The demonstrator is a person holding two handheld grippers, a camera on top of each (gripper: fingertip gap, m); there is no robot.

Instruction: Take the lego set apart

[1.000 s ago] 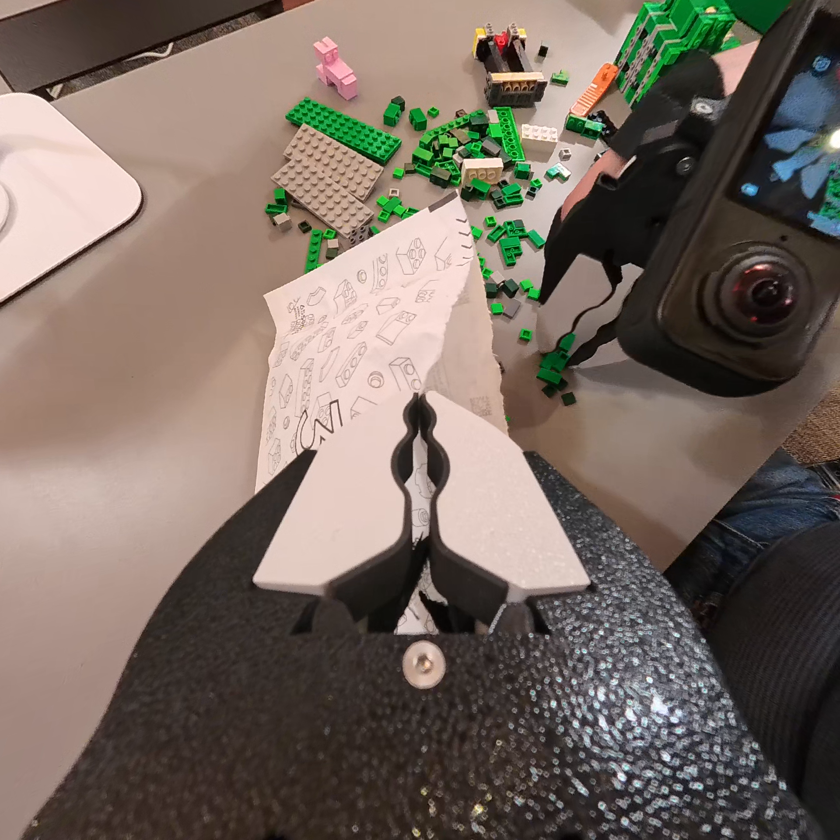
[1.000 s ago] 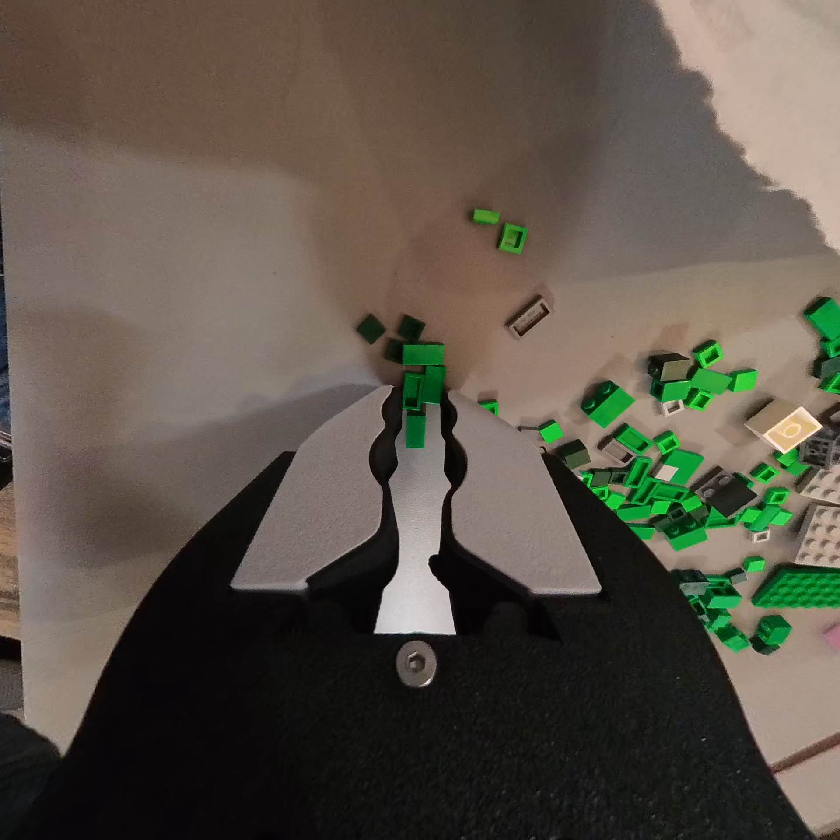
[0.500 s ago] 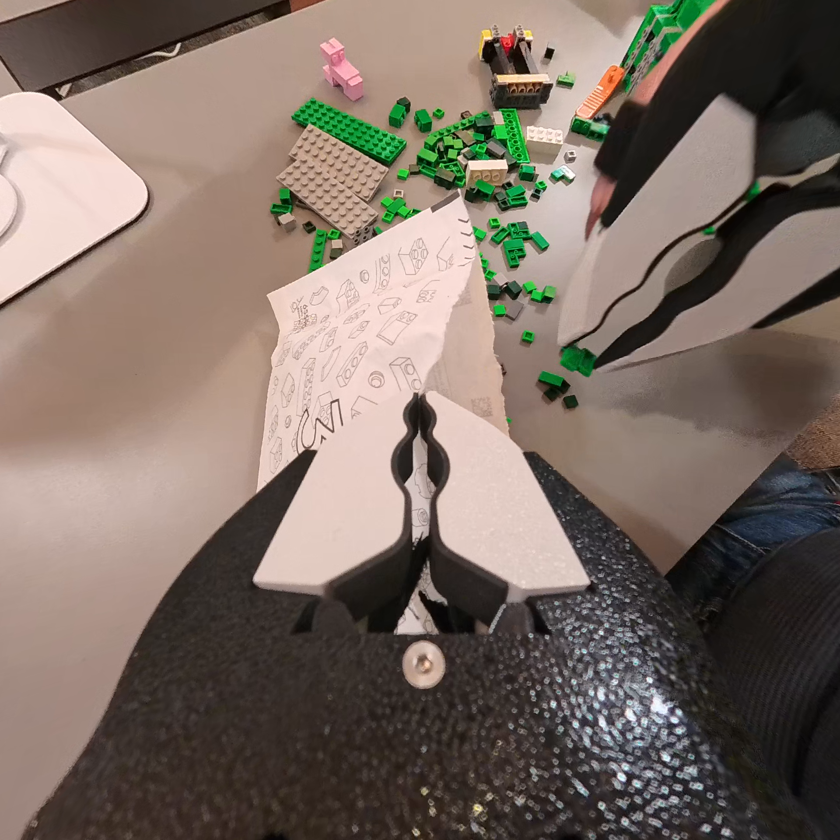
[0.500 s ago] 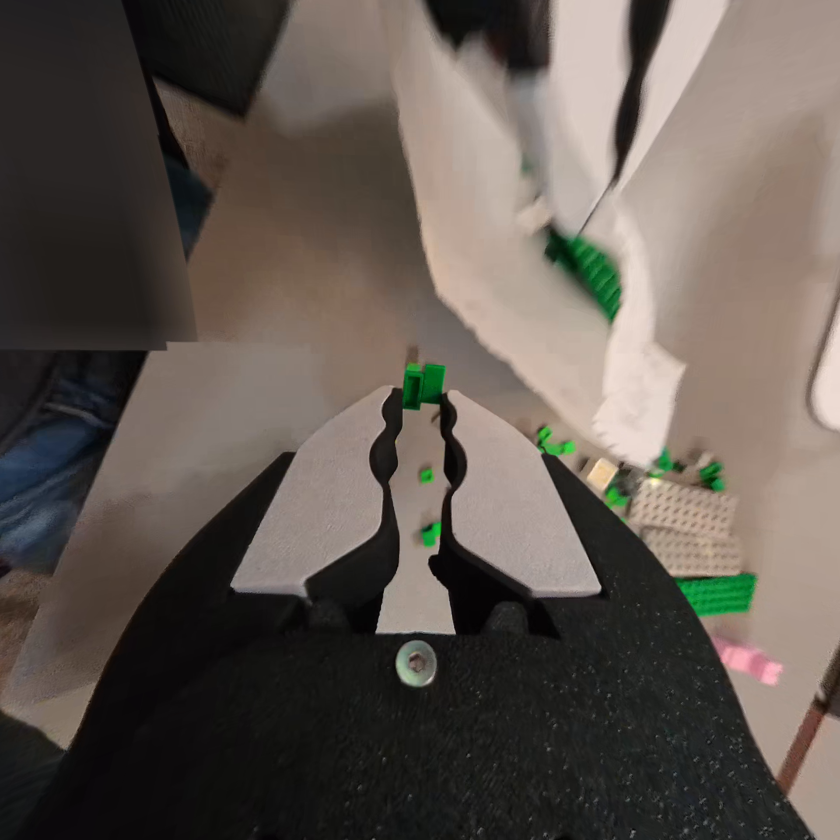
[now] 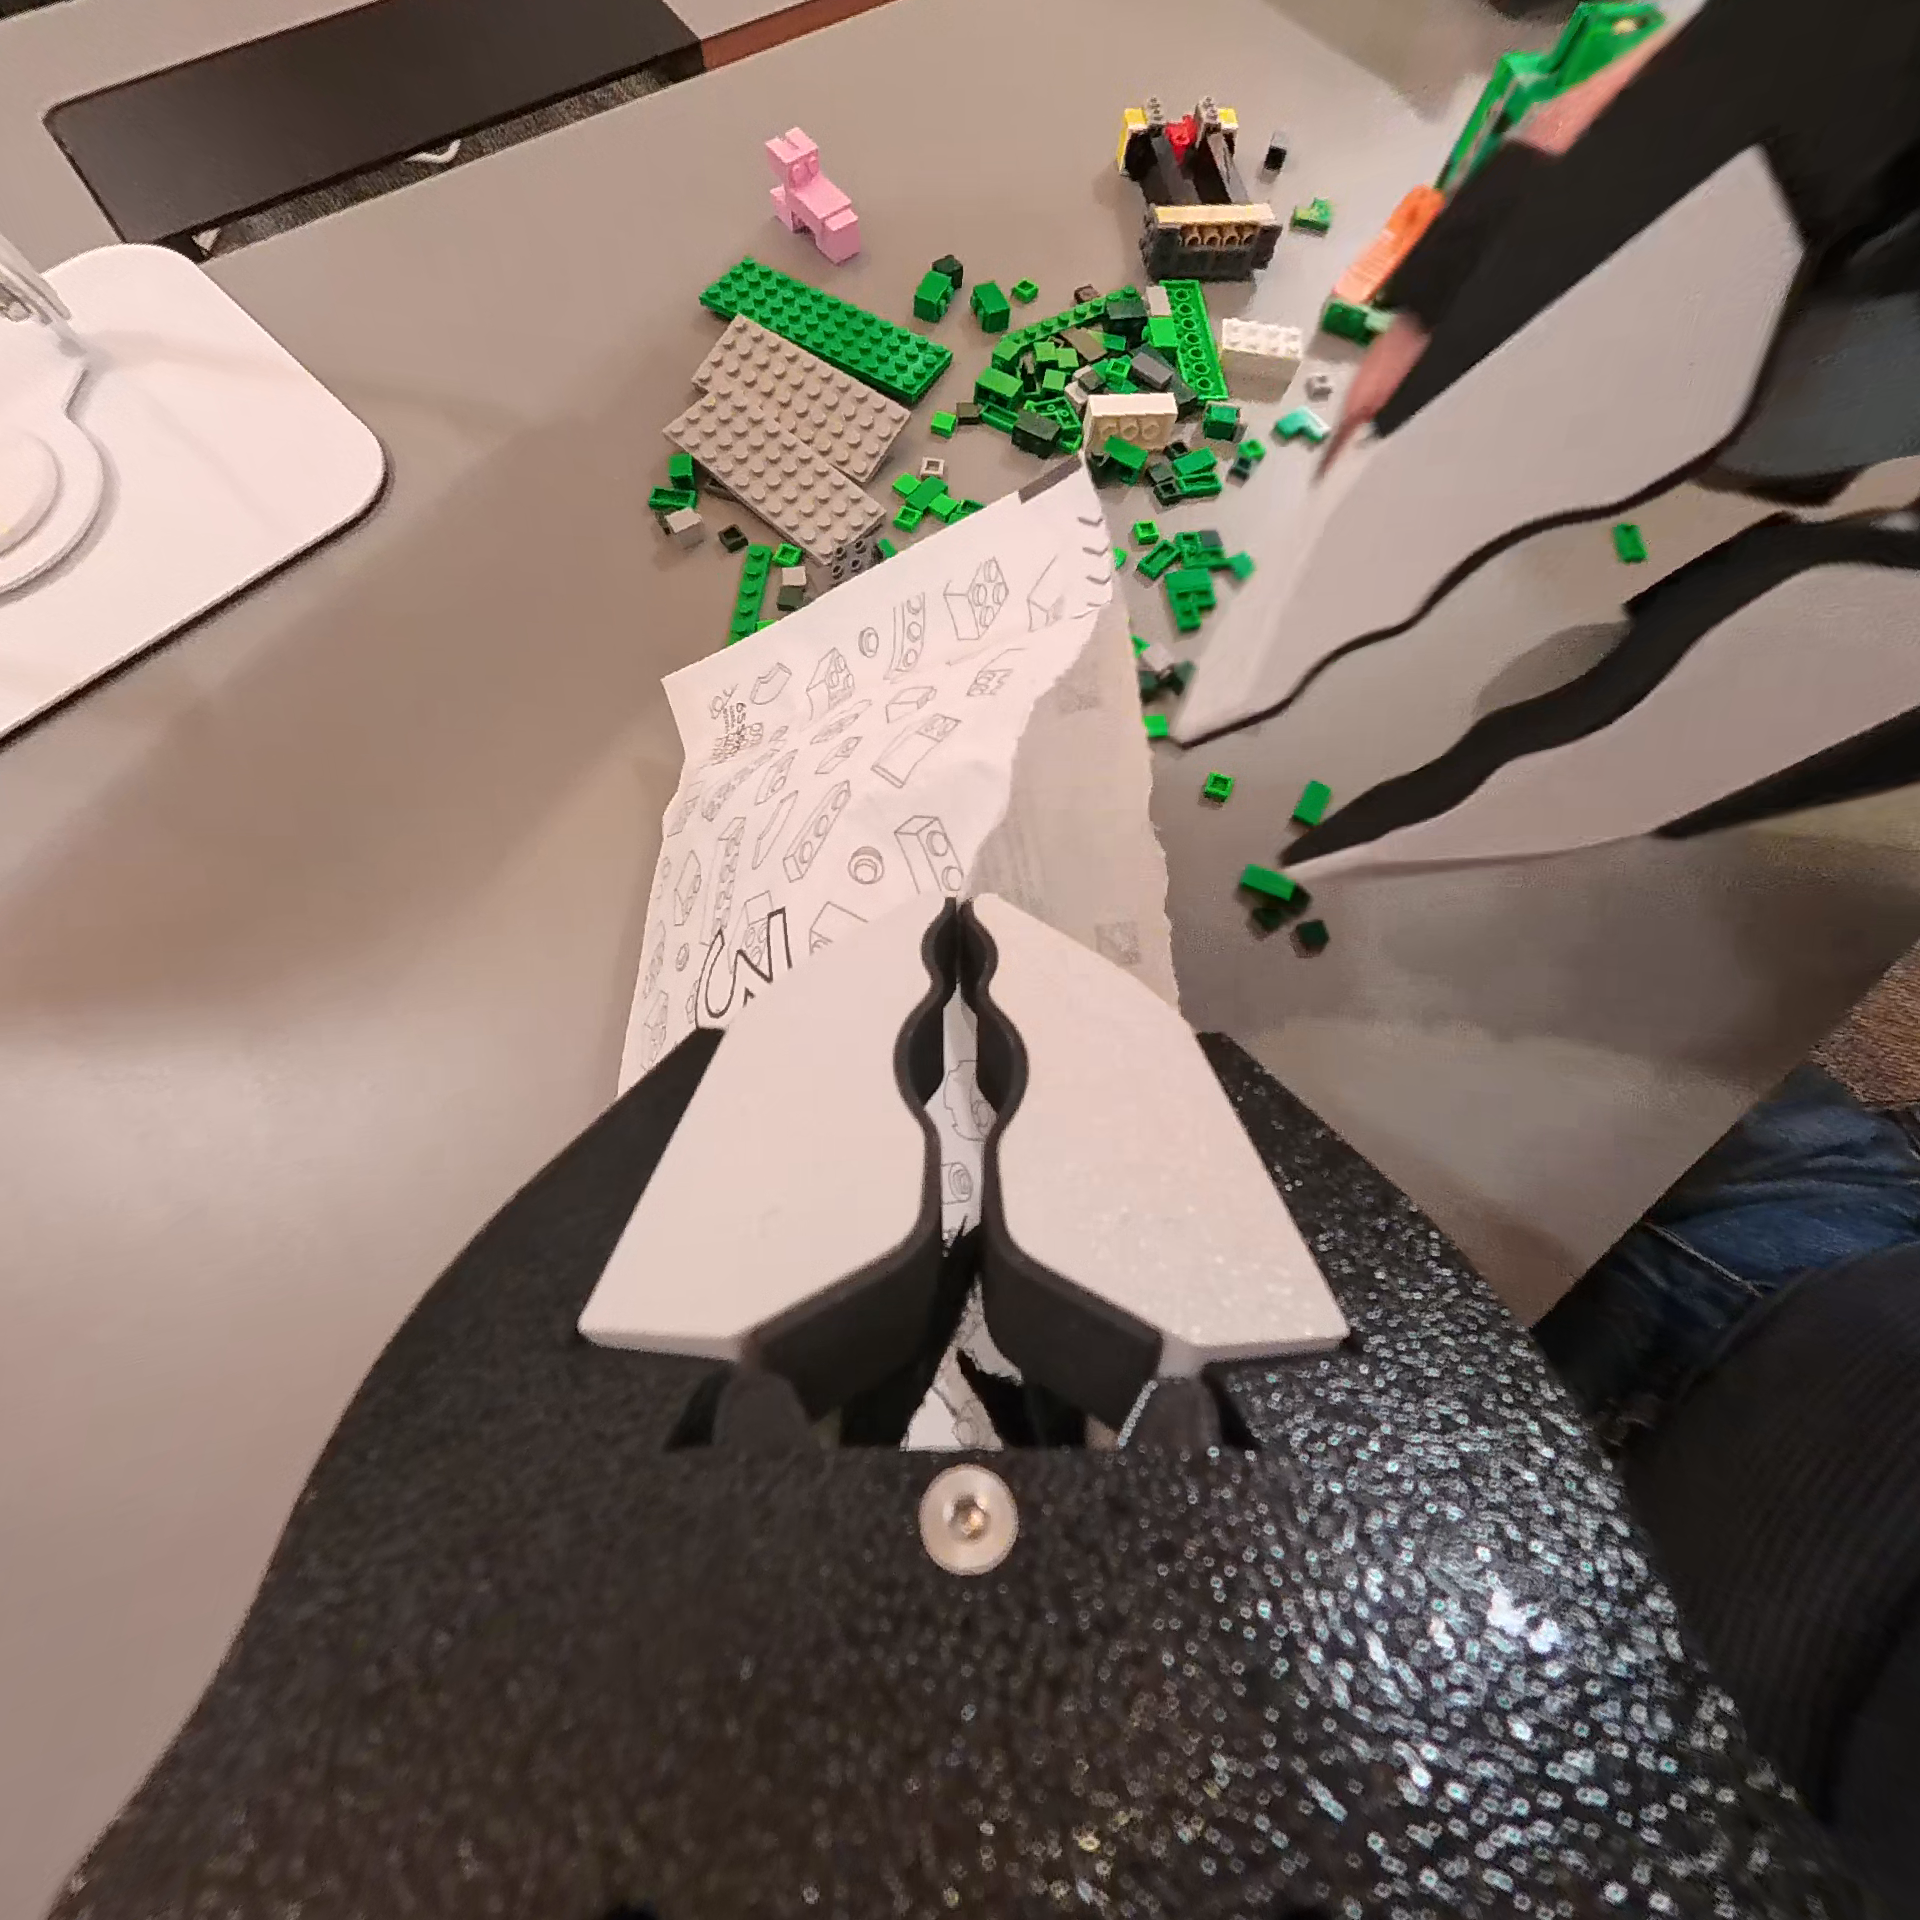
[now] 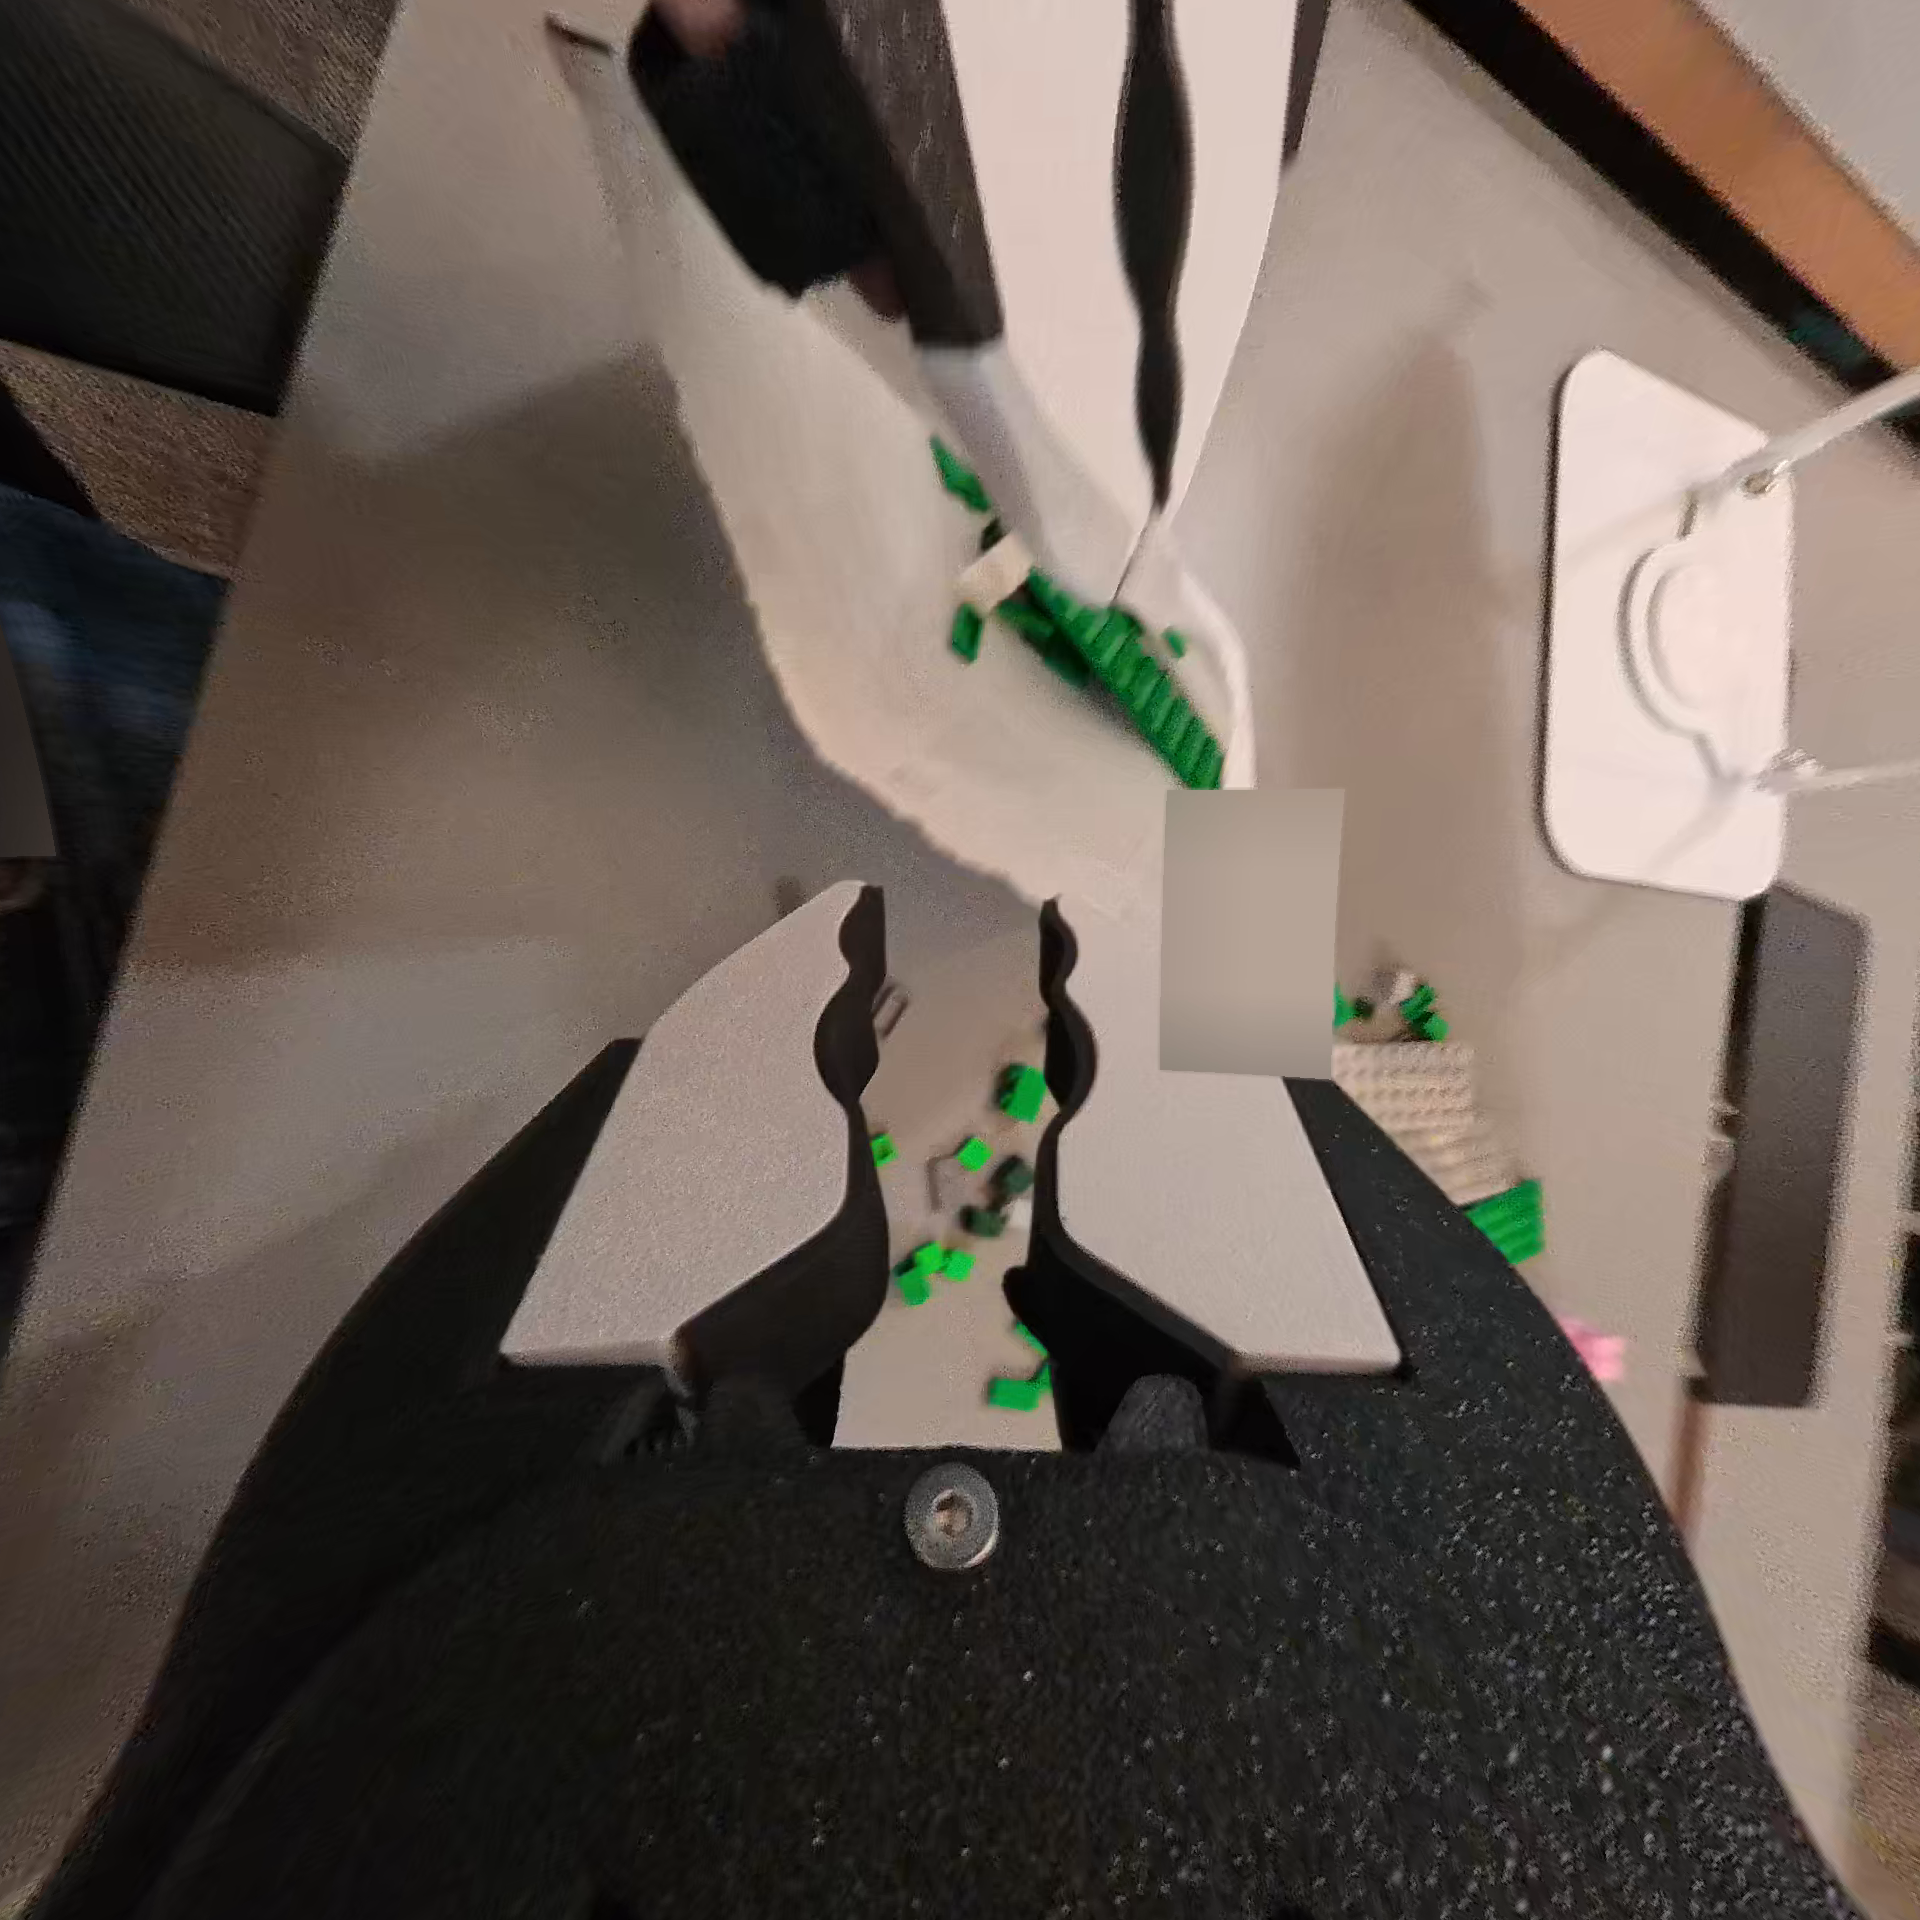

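Two grippers in frame. Left gripper (image 5: 961, 914) is clamped on a torn white paper bag (image 5: 883, 748) printed with brick outlines; the bag is lifted off the grey desk (image 5: 312, 831), and the right wrist view shows green lego pieces (image 6: 1122, 665) lying inside it (blurred, count unclear). Right gripper (image 6: 961, 914) has its jaws parted with nothing between them; in the left wrist view it (image 5: 1236, 800) comes in from the right, tips low over a few loose green bricks (image 5: 1273, 894) near the desk edge. Beyond the bag, the lego set is mostly in parts: a scatter of small green pieces (image 5: 1081, 384), two grey plates (image 5: 790, 436) overlapping, a long green plate (image 5: 826, 327) just behind them, a white brick (image 5: 1259, 353), a pink figure (image 5: 810, 197) standing apart, and a dark assembled chunk (image 5: 1195, 197) farther back. Flat white base (image 5: 156, 447) sits at the desk's left side, well apart from the bricks.
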